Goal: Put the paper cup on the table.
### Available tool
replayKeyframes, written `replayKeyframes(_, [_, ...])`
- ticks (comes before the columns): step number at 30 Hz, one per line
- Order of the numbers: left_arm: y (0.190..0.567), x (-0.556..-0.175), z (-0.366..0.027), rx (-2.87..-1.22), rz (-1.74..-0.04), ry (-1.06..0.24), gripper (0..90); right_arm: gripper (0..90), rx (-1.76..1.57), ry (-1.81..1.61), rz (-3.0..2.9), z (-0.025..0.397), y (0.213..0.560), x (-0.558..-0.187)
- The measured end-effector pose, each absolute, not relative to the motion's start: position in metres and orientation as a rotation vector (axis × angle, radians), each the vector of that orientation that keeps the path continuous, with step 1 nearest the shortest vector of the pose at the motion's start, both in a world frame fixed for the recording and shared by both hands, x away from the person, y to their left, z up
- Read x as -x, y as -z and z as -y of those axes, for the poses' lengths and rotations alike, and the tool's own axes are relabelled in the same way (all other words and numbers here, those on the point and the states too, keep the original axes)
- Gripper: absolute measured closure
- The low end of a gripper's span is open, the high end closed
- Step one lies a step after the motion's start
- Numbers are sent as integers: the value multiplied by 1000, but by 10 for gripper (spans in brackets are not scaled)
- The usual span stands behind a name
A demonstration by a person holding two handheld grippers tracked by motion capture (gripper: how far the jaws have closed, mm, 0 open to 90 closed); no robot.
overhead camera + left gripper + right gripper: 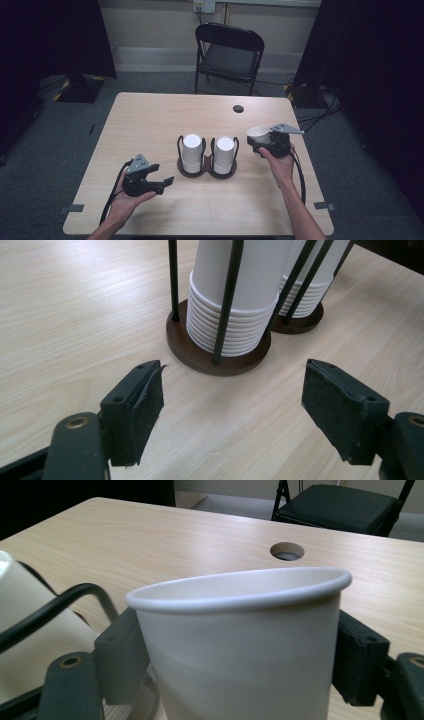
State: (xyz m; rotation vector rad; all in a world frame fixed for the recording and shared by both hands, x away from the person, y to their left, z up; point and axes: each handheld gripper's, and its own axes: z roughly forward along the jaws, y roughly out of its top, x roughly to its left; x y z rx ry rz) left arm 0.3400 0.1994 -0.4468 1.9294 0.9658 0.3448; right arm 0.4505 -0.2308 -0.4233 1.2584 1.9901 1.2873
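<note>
Where the high view looks down on the table (150, 115): right gripper (264, 136) at the right side, clamped around a white paper cup (258, 132), mouth up, just right of the double cup holder (207, 167). Two inverted cup stacks (191, 150) side by side in the holder's wire frames. Left gripper (167, 181) low at the left, jaws parted, holding nothing, near the holder. Folding chair (227, 55) beyond the table.

In the left gripper view: jaws spread wide over bare wood, left stack (235, 305) straight ahead on its dark round base (197, 352).

In the right gripper view: cup (240, 645) squeezed between both pads, rim slightly tilted; cable hole (287, 551) behind it.
</note>
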Motion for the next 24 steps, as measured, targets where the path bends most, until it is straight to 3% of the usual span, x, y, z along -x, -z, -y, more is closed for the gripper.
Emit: replayKeyframes(24, [447, -341, -202, -1924, -981, -351, 244, 221, -1390, -1238, -1995, 239, 445, -475])
